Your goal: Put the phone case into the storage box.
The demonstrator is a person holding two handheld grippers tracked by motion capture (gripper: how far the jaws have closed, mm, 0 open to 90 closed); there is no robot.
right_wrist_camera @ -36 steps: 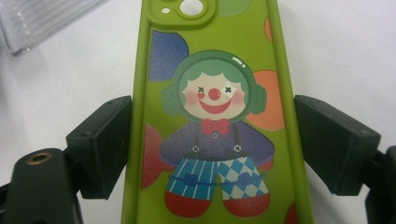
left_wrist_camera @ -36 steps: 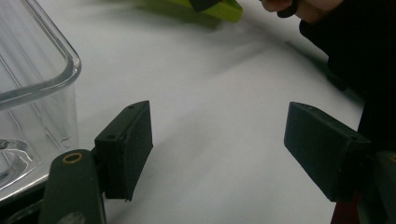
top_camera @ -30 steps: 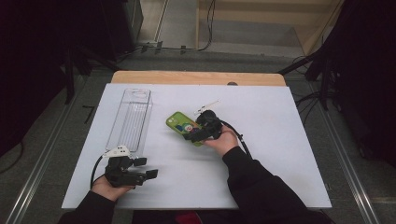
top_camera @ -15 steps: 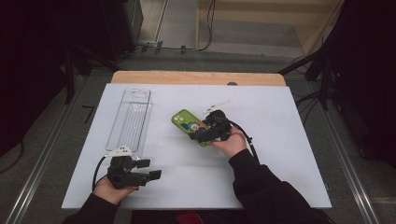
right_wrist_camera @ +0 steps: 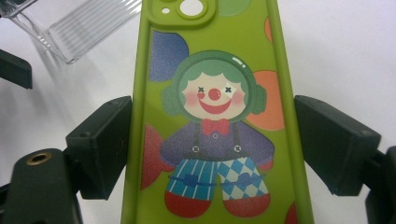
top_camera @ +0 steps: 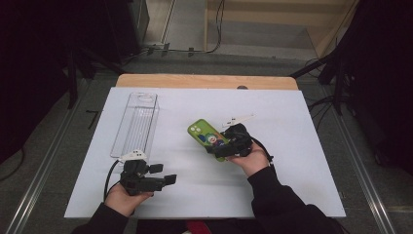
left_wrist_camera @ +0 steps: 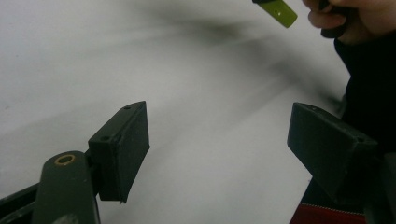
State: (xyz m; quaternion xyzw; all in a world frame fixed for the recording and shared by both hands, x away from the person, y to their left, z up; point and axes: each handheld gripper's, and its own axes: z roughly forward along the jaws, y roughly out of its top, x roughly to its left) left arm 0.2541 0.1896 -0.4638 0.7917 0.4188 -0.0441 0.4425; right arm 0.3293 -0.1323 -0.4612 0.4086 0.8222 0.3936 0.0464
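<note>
Clear tray [top_camera: 136, 124] empty; right fingers [top_camera: 217, 147] clamp green phone [top_camera: 207, 138]; left fingers [top_camera: 163, 174] spread, empty-handed

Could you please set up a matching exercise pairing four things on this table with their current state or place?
1. green phone case
2. clear tray
3. left tongs
4. white table cover

a. open, nothing between them
b. lying by the left edge
c. clamped in the right tongs
d. spread under everything

Pairs: 1-c, 2-b, 3-a, 4-d

Bright table [top_camera: 292, 146] amid dark surroundings; left gripper view streaked with motion blur.
</note>
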